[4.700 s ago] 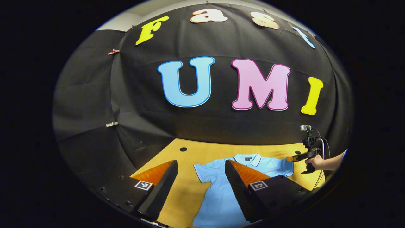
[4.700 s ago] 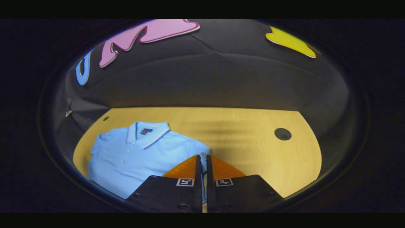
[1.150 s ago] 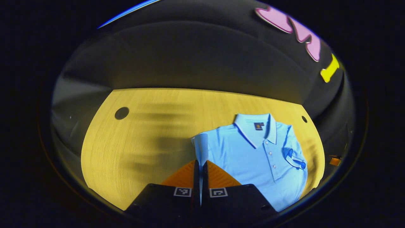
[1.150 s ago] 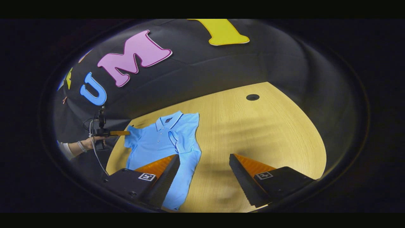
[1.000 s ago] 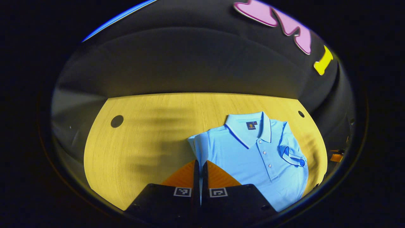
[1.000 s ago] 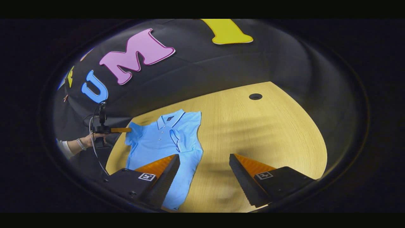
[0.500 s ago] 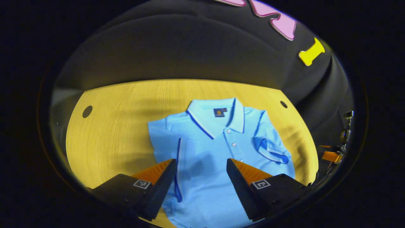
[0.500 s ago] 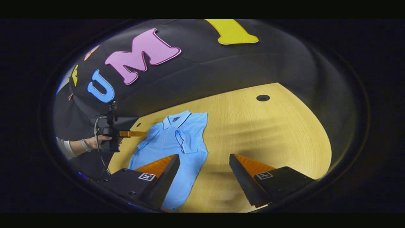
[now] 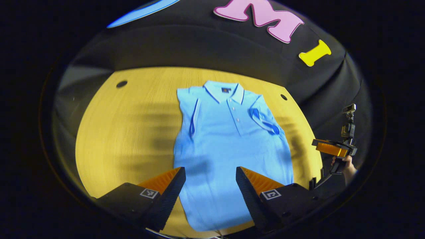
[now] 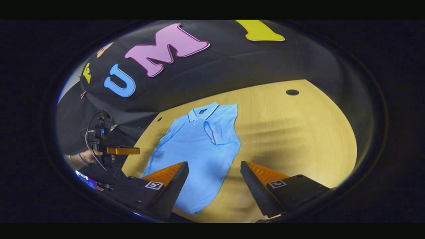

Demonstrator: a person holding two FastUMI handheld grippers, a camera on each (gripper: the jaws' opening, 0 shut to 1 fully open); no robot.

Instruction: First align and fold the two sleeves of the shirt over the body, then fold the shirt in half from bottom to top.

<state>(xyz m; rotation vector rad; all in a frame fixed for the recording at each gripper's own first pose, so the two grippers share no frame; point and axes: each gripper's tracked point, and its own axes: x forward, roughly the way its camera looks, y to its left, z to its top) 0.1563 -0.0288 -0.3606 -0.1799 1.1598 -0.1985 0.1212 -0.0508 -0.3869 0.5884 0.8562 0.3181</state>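
The light blue polo shirt [image 9: 229,142] lies flat and face up on the yellow wooden counter [image 9: 126,132], collar toward the far wall and hem toward the near edge. Both short sleeves are folded inward over the body: one sleeve [image 9: 193,114] lies along the shirt's left edge in the left gripper view, the other sleeve [image 9: 265,121] slants across the chest on the opposite side. The lower half of the shirt is still spread out full length, not folded up.

The left claw [image 9: 210,181] hovers above the lower part of the shirt with its fingers wide apart and nothing between them. The right claw [image 10: 214,176] is likewise spread apart and empty, above the shirt's hem edge and the bare counter beside it.

In the right gripper view the left claw also shows off the counter's side, held by a hand [image 10: 87,156]. Small dark round holes [image 10: 292,92] sit in the counter near its far corners.
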